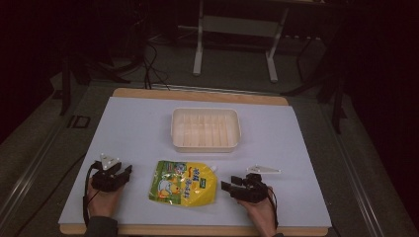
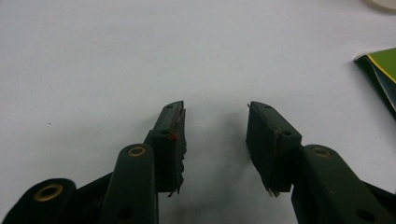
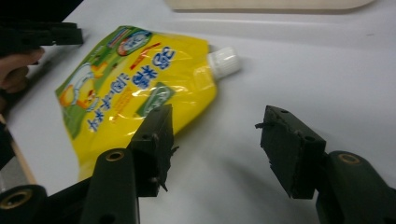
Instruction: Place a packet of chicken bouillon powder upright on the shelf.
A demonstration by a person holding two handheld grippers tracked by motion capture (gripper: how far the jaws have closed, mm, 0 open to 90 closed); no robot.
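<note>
pouch — between both grippers

High view: fixed above the near edge, facing forward and down, far enough to take in the whole bench plus floor beyond at 12 o'clock. Left claw view: rides low, close to the surface, looking along its jaws; pouch corner at 3 o'clock. Right claw view: low and close too, aimed toward 10 o'clock across the pouch, tray rim at 12. All three views share the pouch; the high and right views also share the tray.
</note>
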